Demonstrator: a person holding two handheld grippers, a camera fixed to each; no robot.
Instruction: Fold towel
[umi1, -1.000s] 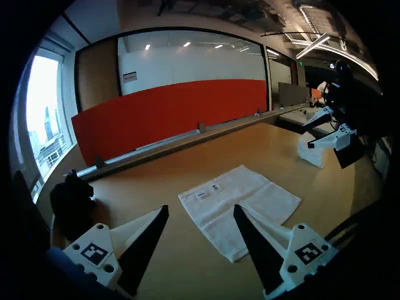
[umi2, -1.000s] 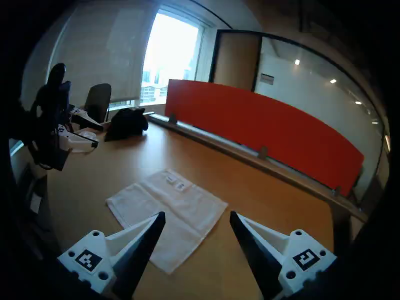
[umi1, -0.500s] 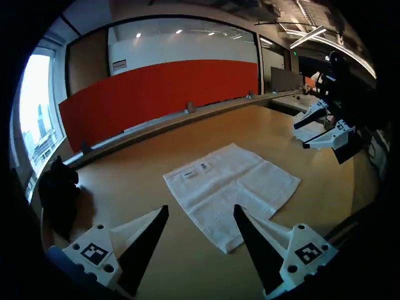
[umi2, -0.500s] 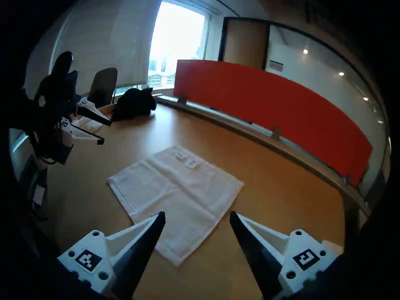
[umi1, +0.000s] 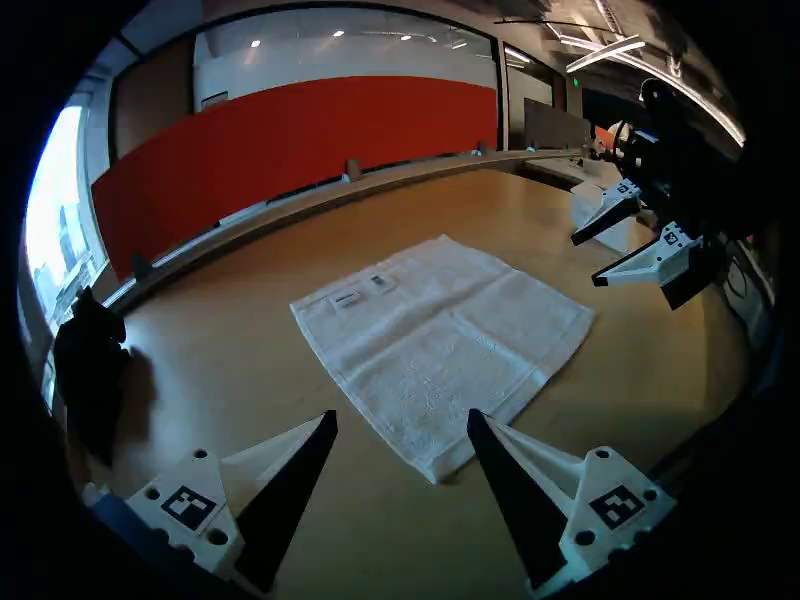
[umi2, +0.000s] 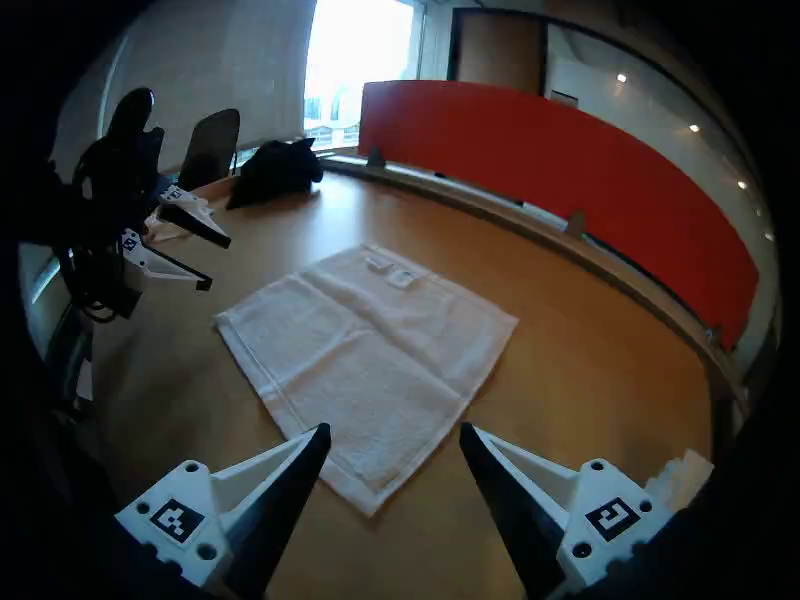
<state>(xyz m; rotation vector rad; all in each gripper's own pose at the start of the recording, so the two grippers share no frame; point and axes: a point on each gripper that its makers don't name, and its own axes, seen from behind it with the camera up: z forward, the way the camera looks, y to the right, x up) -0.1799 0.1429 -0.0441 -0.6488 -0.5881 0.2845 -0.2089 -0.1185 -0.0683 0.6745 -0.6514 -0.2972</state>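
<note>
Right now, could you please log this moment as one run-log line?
stage: pre-grasp | towel: flat, unfolded on table | left gripper: open, facing a towel corner | right gripper: open, facing another corner

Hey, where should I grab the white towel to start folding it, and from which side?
Probably by the two corners of the edge opposite its tags. The towel lies flat, one corner pointing at each open gripper, so come straight forward and low: left gripper onto its near corner, right gripper onto its own, one finger slipping under the hem.

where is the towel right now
In both views the white towel lies flat on the wooden table, just ahead of the left claw and right claw.
</note>
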